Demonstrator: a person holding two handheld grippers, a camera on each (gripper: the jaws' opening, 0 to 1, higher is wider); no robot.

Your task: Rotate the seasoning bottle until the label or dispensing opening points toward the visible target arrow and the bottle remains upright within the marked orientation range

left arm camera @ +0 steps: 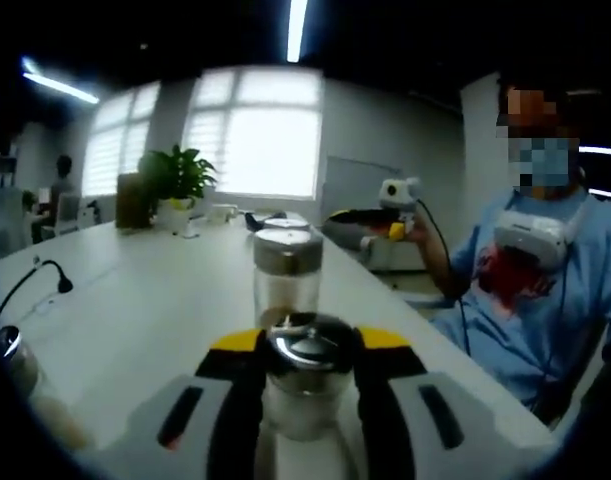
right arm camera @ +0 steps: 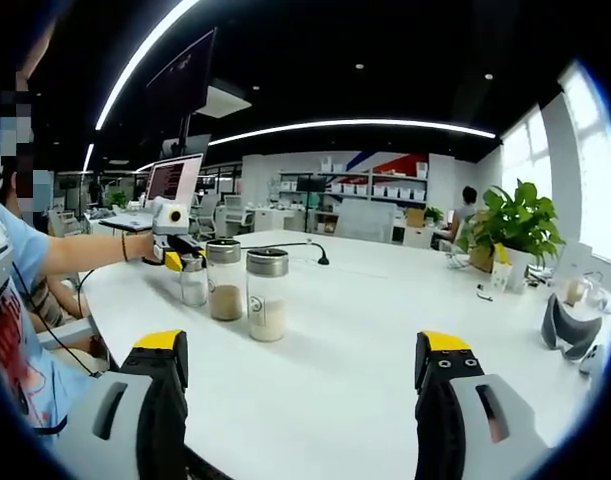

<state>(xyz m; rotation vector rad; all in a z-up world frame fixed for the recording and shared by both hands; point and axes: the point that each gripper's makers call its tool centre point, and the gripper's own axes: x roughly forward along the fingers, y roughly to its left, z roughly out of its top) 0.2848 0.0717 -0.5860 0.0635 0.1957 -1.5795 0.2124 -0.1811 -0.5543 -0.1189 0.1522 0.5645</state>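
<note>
My left claw [left arm camera: 310,375] is clamping a small shaker bottle [left arm camera: 307,385] upright, with two taller jars [right arm camera: 247,290] standing just ahead of it. My right claw [right arm camera: 303,372] is hanging wide open and empty over bare white bench [right arm camera: 385,330], the jars well ahead to its left. A potted plant [right arm camera: 515,225] is sitting far right.

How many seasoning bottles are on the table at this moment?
3. In the right gripper view: a small bottle held by the left gripper, a middle bottle beside it, and the nearest bottle to the right.
</note>
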